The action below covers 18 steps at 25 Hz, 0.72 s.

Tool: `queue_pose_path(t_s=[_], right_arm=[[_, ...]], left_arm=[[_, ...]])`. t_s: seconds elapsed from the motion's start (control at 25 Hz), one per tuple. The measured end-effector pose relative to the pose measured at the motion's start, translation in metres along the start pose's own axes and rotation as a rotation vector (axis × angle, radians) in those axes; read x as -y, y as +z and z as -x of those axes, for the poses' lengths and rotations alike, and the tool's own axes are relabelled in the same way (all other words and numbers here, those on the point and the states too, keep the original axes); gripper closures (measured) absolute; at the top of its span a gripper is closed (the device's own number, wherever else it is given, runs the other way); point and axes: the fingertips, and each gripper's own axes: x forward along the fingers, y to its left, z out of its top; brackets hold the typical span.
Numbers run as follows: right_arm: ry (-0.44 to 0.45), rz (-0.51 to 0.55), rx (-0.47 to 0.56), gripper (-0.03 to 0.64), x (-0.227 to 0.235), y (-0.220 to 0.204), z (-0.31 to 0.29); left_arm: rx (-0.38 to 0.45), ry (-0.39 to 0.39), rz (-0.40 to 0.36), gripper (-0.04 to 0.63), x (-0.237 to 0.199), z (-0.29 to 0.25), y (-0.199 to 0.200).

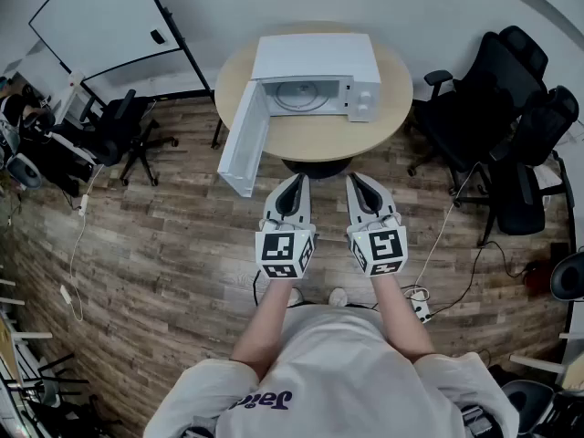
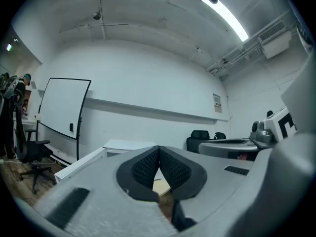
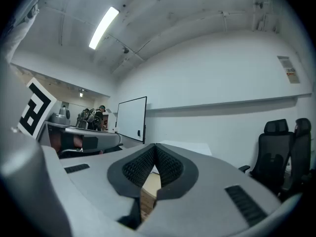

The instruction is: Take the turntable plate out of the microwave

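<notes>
A white microwave (image 1: 315, 73) stands on a round wooden table (image 1: 315, 135) with its door (image 1: 245, 149) swung wide to the left. Inside lies the round glass turntable plate (image 1: 300, 96). My left gripper (image 1: 294, 182) and right gripper (image 1: 356, 181) are held side by side in front of the table, short of its near edge, both shut with nothing between the pads. In the left gripper view the closed left gripper (image 2: 158, 150) points level at the microwave (image 2: 126, 145). The right gripper view has the closed right gripper (image 3: 154, 149) aimed at the microwave (image 3: 185, 147) too.
Black office chairs (image 1: 506, 121) crowd the right of the table. Another chair (image 1: 128, 130) and a whiteboard (image 1: 109, 21) stand at the left. Cables and a power strip (image 1: 422, 308) lie on the wooden floor near the person's feet.
</notes>
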Motion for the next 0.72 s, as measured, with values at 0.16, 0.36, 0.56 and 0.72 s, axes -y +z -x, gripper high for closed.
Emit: queue_pose_path(t_s=[0.16,0.36,0.56,0.72], right_arm=[[0.001,-0.052,-0.007,0.600,0.012,-0.008,0.006],[0.060,-0.134,0.021,0.600,0.021,-0.010,0.024],[0.056,-0.127,0.011,0.598,0.028,-0.025,0.039],[0.072,-0.148,-0.030,0.598,0.025,-0.040,0.045]], left_arm=[[-0.068,0.048,-0.032,0.581,0.004,0.000,-0.013],[-0.071,0.086,-0.061,0.581,0.022,0.002,-0.016],[-0.078,0.110,-0.071,0.581,0.039,0.010,-0.029],[-0.117,0.122,-0.054,0.581,0.048,0.016,-0.045]])
